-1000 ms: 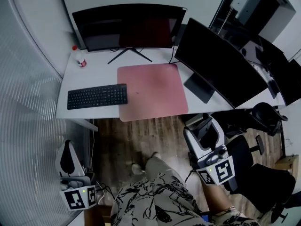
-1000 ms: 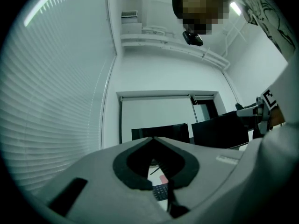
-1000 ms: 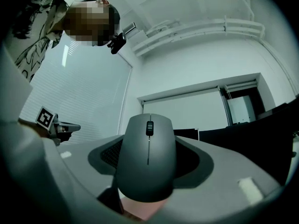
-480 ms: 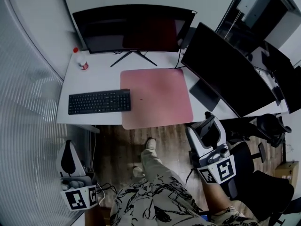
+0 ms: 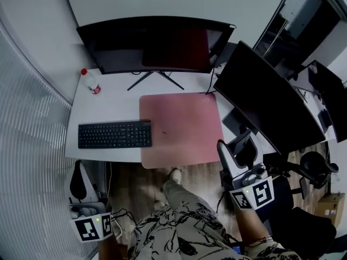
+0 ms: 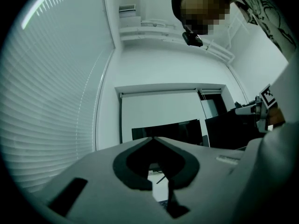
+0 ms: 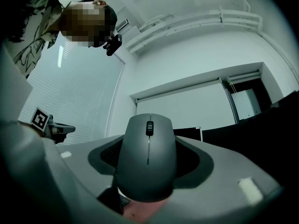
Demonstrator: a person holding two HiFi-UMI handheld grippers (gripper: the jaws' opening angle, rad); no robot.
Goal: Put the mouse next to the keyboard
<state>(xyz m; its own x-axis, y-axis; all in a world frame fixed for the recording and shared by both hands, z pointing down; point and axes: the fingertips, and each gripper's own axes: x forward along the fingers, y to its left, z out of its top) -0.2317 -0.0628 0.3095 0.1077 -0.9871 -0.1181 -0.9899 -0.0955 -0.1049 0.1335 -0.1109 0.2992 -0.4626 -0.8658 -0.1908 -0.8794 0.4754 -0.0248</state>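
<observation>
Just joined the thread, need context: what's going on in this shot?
A person stands at a desk with a gripper in each hand. The right gripper is clamped on a grey mouse, held in the air near the desk's right front edge and not set down yet. The left gripper is shut, empty, and low at the person's left side. The keyboard lies on the desk with its right end against a pink mat.
</observation>
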